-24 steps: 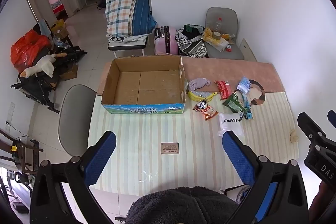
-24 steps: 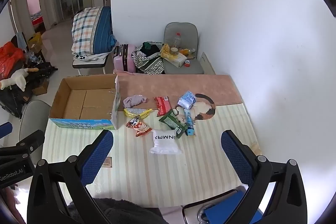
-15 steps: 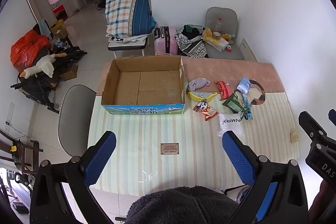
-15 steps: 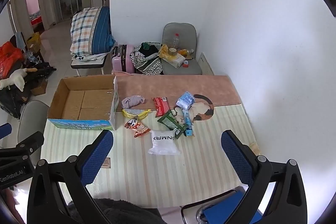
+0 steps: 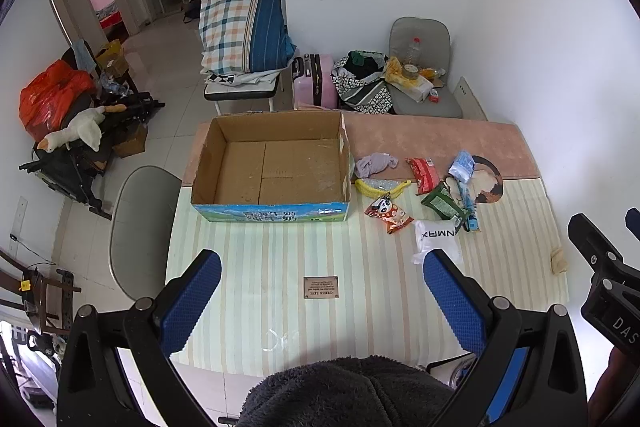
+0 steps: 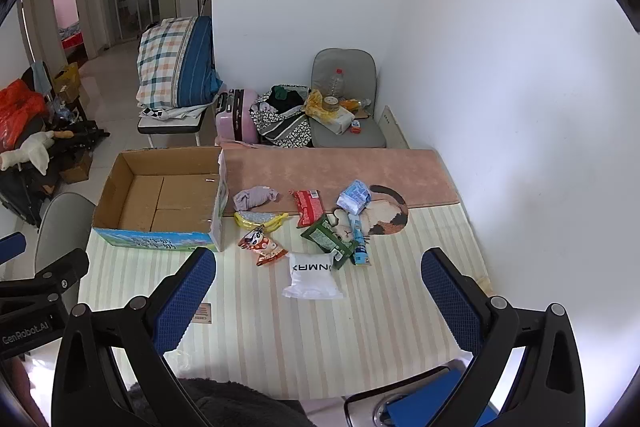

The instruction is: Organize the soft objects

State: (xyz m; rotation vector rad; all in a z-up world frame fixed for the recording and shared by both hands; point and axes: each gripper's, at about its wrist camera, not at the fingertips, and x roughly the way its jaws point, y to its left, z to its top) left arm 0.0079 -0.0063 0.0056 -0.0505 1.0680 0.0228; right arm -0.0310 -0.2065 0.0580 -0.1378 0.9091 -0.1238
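1. Holding both claws above the near edge of the table (image 5: 248,267), I have my left gripper (image 5: 322,291) spread wide with nothing between its blue pads, and my right gripper (image 6: 318,291) gapes the same way, empty.
2. Only the left view shows the small brown plaque (image 5: 321,287) on the striped cloth in full; the right view catches just its corner behind a finger, but shows the white packet (image 6: 312,275) whole, whereas my left claw's right finger covers the packet's near corner.
3. Past the packet lies a loose cluster: an orange snack bag (image 6: 262,247), a green pouch (image 6: 328,241), a blue tube (image 6: 357,239), a yellow pouch (image 6: 259,219), a red wrapper (image 6: 307,207), a pale blue pack (image 6: 354,195) and a crumpled lilac cloth (image 6: 254,197), soft and bunched.
4. Left of these stands an open cardboard box (image 5: 224,163), nothing inside, the yellow pouch just beside its right wall.
5. Beyond the table: a grey chair (image 6: 344,67) piled with clutter and a pink suitcase (image 6: 236,117).
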